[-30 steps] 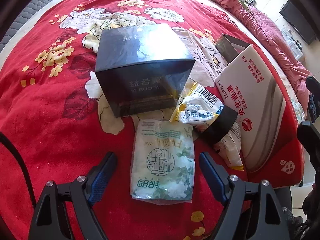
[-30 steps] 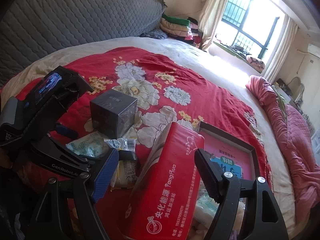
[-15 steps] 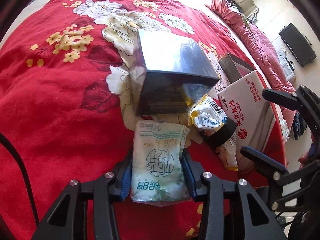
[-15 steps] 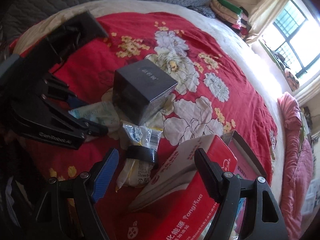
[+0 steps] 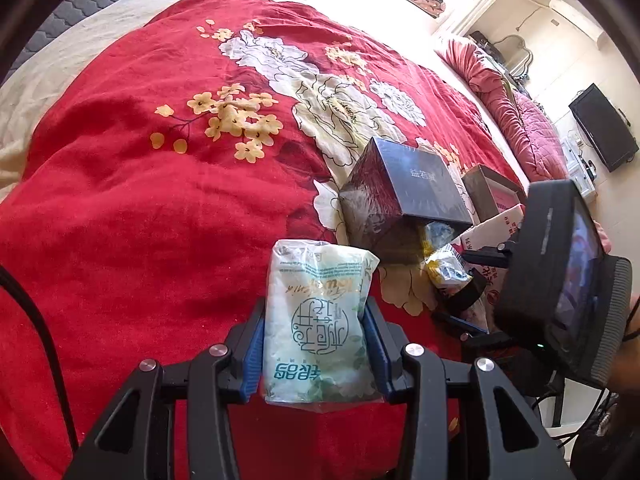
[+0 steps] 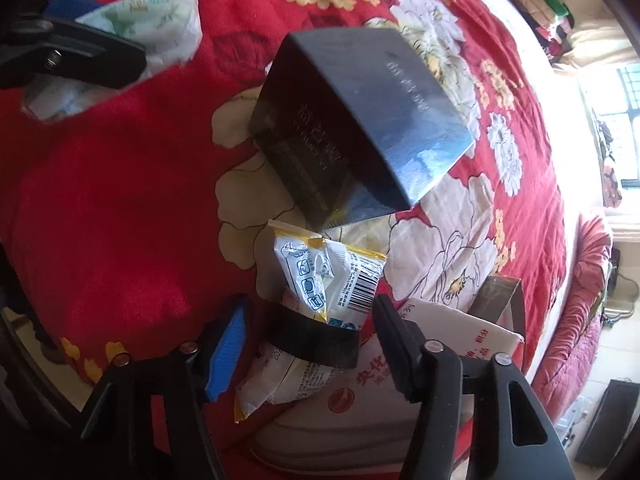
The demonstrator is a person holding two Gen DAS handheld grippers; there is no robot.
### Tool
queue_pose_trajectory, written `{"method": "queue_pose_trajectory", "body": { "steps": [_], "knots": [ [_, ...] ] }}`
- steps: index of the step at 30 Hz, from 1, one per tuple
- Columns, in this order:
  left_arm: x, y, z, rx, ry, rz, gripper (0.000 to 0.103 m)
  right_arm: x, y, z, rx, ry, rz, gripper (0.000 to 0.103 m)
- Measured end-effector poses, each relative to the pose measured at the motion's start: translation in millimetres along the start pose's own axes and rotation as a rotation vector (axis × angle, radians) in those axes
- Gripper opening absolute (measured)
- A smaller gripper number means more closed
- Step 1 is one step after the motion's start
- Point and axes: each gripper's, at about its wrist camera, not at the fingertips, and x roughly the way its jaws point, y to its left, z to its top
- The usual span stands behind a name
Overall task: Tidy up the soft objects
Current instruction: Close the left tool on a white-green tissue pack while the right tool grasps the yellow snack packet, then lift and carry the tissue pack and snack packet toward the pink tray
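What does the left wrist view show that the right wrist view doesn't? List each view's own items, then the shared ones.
Left wrist view only: the printed front of the green-and-white plastic tissue pack gripped by the left gripper, and a black wall screen.

Right wrist view only: the right gripper closing around the yellow-edged white snack packet with its black band; the pads are not yet touching.

Both: the dark square box, the red-and-white carton, and the red floral blanket.

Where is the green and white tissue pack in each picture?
Left wrist view: the tissue pack sits low in the middle, squeezed between the left gripper fingers.
Right wrist view: the same tissue pack is at the top left, poking out past a dark finger.
Shared landmark: the black box on the red flowered blanket, beside the pack in both views.
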Motion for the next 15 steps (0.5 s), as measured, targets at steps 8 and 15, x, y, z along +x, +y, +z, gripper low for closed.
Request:
{"method": "queue_pose_trajectory", "body": {
  "steps": [8, 15],
  "knots": [
    [-4.4, -5.3, -0.9, 0.025, -0.014, 0.003, 0.045, 13.6, -11.2, -2.3, 0.042, -0.02, 0.078, 0.049],
    [-13.2, -19.3, -2.0, 0.059, -0.052, 0.017, 0.045, -17.7, -25.6, -38.0, 0.237, -0.208, 0.149, 0.046]
  ]
}}
